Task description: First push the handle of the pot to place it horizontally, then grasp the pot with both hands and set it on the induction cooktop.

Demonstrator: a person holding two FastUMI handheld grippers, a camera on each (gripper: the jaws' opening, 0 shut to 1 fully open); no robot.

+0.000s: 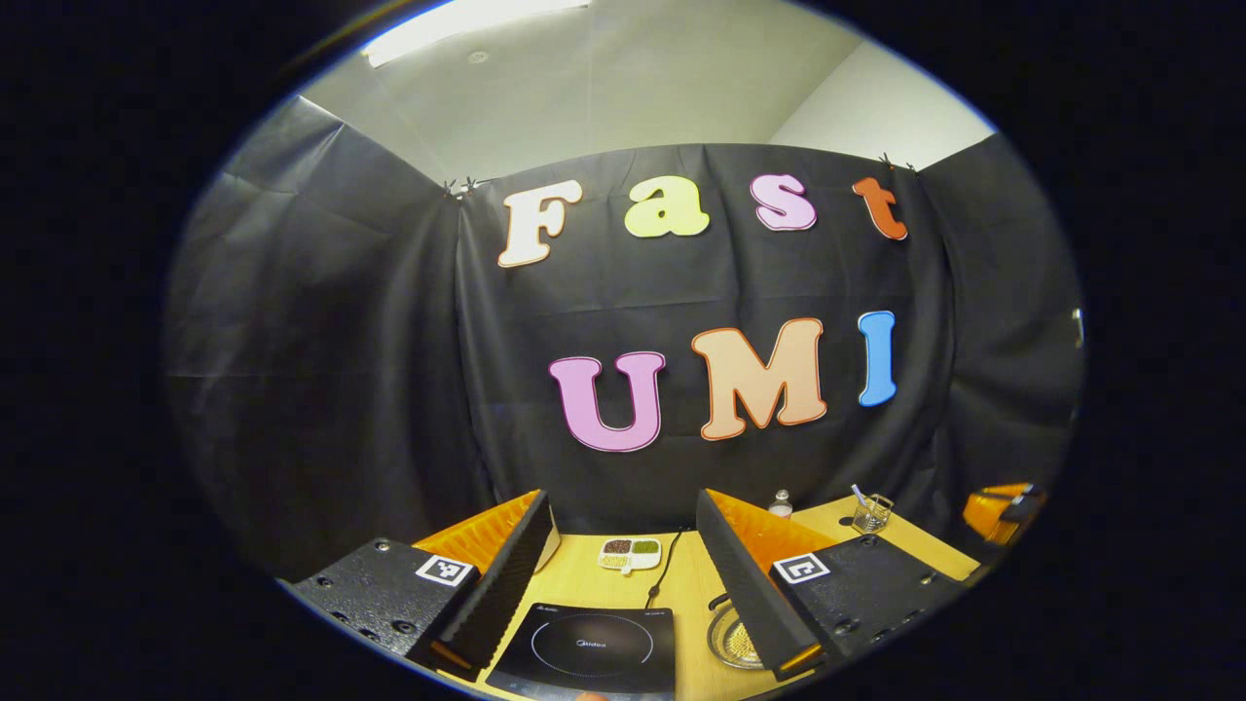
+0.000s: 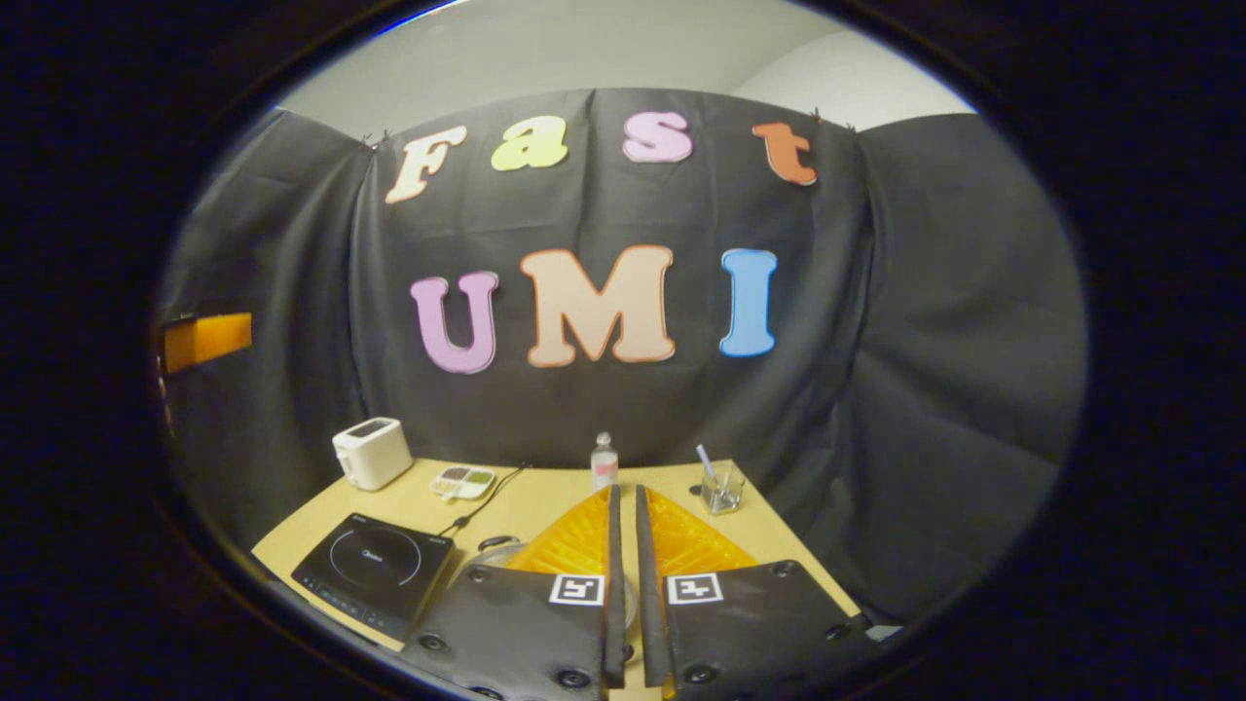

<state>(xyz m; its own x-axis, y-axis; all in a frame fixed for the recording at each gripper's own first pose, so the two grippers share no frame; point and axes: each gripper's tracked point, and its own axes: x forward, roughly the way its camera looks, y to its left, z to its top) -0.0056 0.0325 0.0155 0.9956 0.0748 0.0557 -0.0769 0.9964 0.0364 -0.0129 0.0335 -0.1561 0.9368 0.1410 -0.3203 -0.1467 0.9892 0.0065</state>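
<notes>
The black induction cooktop (image 1: 594, 647) lies on the wooden table (image 1: 594, 579), low between the wide-apart fingers of my left gripper (image 1: 623, 506), which is open and holds nothing. The metal pot (image 1: 732, 638) stands just right of the cooktop, mostly hidden behind that gripper's right finger (image 1: 750, 584). In the right gripper view the cooktop (image 2: 375, 565) is at the lower left, and the pot (image 2: 490, 552) peeks out beside it with a dark handle on its far side. My right gripper (image 2: 627, 497) hovers over the table with its fingers nearly together and nothing between them.
A white toaster (image 2: 372, 453) stands at the table's back left. A small seasoning tray (image 2: 463, 480), the cooktop's cable, a small bottle (image 2: 604, 461) and a glass with a straw (image 2: 722, 490) line the back. The other gripper (image 1: 1003, 511) shows at the far right.
</notes>
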